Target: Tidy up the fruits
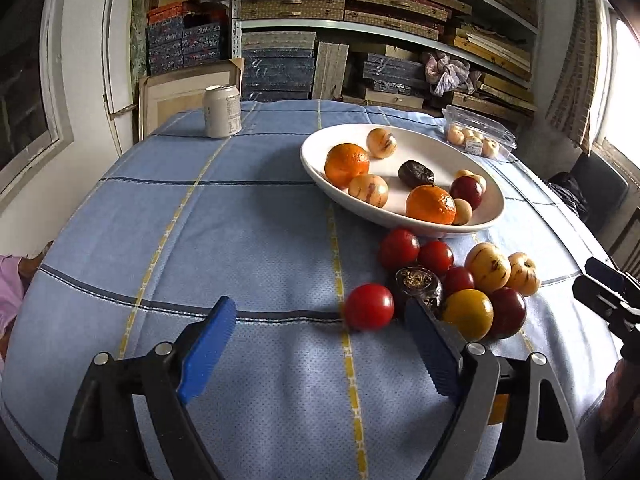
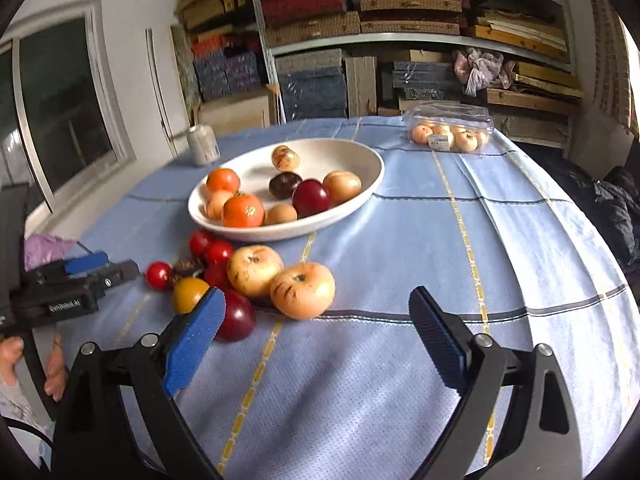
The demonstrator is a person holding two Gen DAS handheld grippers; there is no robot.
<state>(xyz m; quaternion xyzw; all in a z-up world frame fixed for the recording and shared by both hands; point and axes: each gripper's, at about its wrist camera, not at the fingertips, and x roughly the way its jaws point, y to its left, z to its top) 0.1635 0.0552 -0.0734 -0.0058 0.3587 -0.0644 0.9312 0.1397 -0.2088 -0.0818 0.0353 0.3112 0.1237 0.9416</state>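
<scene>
A white oval bowl (image 1: 320, 168) (image 2: 360, 196) holds oranges (image 1: 346, 163), pale melons, a dark plum (image 2: 311, 198) and a dark fruit. Loose fruit lies on the blue cloth before it: red tomatoes (image 1: 369, 306) (image 2: 158, 275), a yellow tomato (image 1: 467, 313), a dark red plum (image 2: 238, 318) and two pale melons (image 2: 303, 289). My left gripper (image 1: 320, 344) is open and empty, the nearest red tomato just beyond its fingertips. My right gripper (image 2: 316, 332) is open and empty, just before the melon and the plum.
A drink can (image 1: 222, 111) stands at the table's far left. A clear plastic box of pale fruit (image 2: 450, 130) sits at the far right. Shelves of stacked boxes fill the back wall. The table's edge drops off at the right by dark clothing (image 2: 616, 208).
</scene>
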